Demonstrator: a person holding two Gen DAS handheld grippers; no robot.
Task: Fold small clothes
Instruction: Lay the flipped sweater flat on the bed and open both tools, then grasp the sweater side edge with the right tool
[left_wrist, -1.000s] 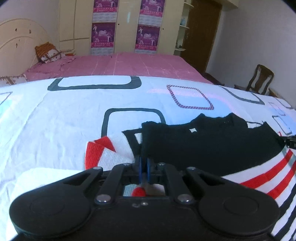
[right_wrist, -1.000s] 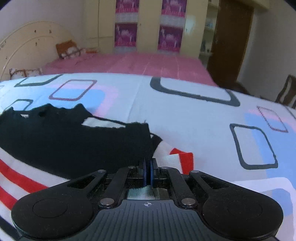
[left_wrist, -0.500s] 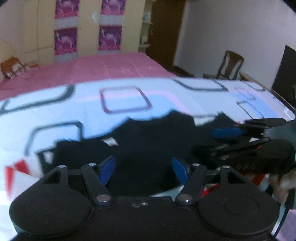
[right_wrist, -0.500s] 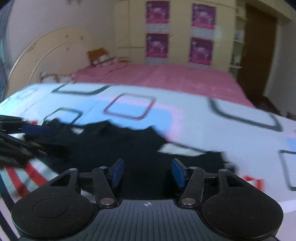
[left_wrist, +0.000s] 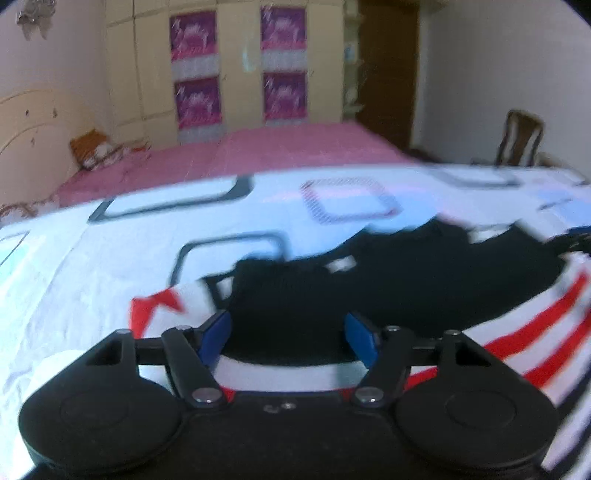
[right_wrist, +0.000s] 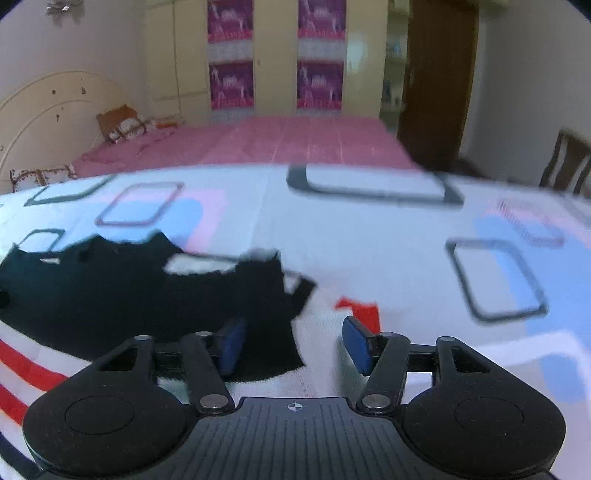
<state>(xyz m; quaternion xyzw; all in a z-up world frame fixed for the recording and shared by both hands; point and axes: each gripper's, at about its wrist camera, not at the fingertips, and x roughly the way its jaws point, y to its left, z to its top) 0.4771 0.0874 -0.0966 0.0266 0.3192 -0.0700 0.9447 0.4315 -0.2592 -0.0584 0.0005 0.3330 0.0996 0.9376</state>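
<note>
A small black top (left_wrist: 388, 291) with a white body and red stripes lies flat on the patterned bedsheet (left_wrist: 110, 258). Its left sleeve is folded inward, with a red cuff (left_wrist: 155, 302) showing. My left gripper (left_wrist: 288, 338) hovers just above the black part; its jaws are opening and nothing is between the blue pads. In the right wrist view the same top (right_wrist: 110, 295) spreads to the left, with the other red cuff (right_wrist: 364, 312) ahead. My right gripper (right_wrist: 293, 343) is open over the edge of the black sleeve and grips nothing.
Beyond the sheet lies a pink bed cover (right_wrist: 295, 144) with a cushion (right_wrist: 122, 127) and a curved headboard (right_wrist: 40, 122) at the left. A wardrobe with purple posters (left_wrist: 240, 66) stands behind. A wooden chair (left_wrist: 521, 136) stands at the right.
Both grippers were shut on the folded sleeve edges a second ago. Both have opened and let go, and have drawn back a little from the top, which stays folded on the sheet.
</note>
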